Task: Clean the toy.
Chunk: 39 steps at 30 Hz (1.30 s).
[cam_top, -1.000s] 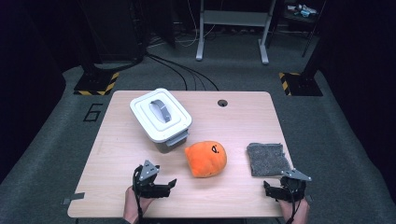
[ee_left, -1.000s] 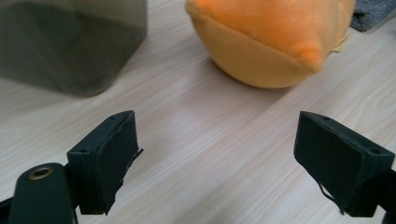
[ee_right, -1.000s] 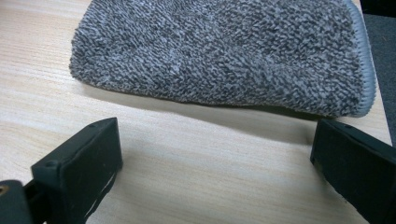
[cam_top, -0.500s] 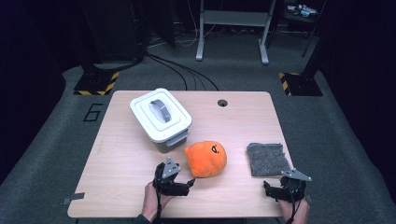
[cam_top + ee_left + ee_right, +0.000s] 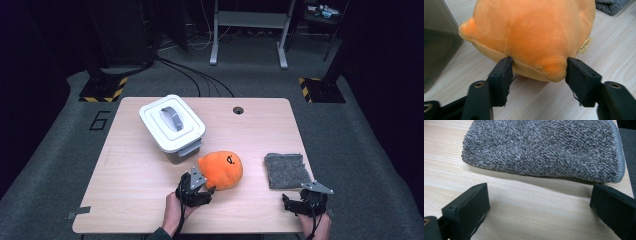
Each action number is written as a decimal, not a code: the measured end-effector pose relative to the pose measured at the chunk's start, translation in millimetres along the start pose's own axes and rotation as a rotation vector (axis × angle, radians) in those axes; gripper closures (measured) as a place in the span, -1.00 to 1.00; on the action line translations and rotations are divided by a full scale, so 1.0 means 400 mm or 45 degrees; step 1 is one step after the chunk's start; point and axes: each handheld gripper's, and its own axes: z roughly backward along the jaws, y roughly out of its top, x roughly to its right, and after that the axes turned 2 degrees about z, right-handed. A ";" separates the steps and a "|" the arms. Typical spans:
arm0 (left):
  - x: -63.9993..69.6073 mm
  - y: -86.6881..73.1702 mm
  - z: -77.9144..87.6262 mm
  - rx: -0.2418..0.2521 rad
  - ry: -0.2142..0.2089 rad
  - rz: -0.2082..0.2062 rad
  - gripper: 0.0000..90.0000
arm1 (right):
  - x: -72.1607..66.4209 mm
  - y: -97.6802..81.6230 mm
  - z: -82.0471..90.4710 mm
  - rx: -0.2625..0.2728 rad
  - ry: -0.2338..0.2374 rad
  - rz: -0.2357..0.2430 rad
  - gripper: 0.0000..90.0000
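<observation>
Left gripper view puts your left gripper around the near bulge of the round orange plush toy; its jaws have just been closing and now pinch it. Your right gripper rests agape before the folded grey terry cloth.

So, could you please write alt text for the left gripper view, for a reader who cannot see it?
An orange plush toy lies on a pale wooden table, its near bulge between the left gripper's two black fingers, which have just been closing and press its sides. A grey cloth shows at top right, a dark container wall at left.
</observation>
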 end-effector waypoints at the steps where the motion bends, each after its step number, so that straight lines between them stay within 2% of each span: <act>1: 0.000 0.000 -0.001 -0.001 -0.010 0.006 0.04 | 0.000 0.000 0.000 0.002 -0.001 -0.003 -0.96; 5: -0.004 0.000 -0.003 0.003 -0.032 0.000 0.29 | -0.001 0.000 0.000 0.003 -0.002 -0.005 -0.96; 10: -0.013 -0.006 -0.006 0.027 -0.061 0.012 0.48 | -0.001 0.000 0.000 0.003 -0.002 -0.005 -0.96; 15: -0.010 -0.017 -0.004 0.044 -0.060 -0.032 0.55 | -0.001 0.000 0.000 0.003 -0.002 -0.006 -0.96; 19: -0.012 -0.024 -0.003 0.056 -0.072 -0.025 0.57 | 0.000 0.001 0.001 -0.001 0.003 -0.008 -0.95; 21: -0.014 -0.024 -0.002 0.061 -0.076 -0.046 0.59 | 0.004 0.002 0.003 -0.002 0.024 -0.016 -0.95; 22: -0.014 -0.024 -0.001 0.059 -0.082 -0.054 0.59 | 0.009 0.005 0.008 0.000 0.055 -0.052 -0.94; 23: -0.014 -0.024 -0.001 0.059 -0.082 -0.054 0.60 | 0.012 0.007 0.012 0.014 0.062 -0.053 -0.94; 25: -0.012 -0.026 0.000 0.050 -0.091 -0.083 0.60 | 0.011 0.023 0.023 0.030 0.052 -0.041 -0.93; 28: -0.012 -0.028 0.000 0.054 -0.093 -0.077 0.60 | 0.010 0.068 0.034 0.077 0.057 -0.038 -0.91; 30: -0.013 -0.028 -0.001 0.054 -0.097 -0.065 0.60 | 0.007 0.101 0.023 0.080 0.056 -0.028 -0.89; 33: -0.014 -0.022 -0.003 0.061 -0.101 -0.057 0.60 | -0.001 0.143 -0.014 0.027 0.041 0.019 -0.90; 36: -0.012 -0.020 -0.002 0.055 -0.101 -0.074 0.60 | -0.004 0.176 -0.056 -0.021 0.021 0.037 -0.97; 39: -0.012 -0.022 -0.004 0.065 -0.105 -0.049 0.60 | -0.001 0.194 -0.090 -0.068 0.050 -0.019 -1.00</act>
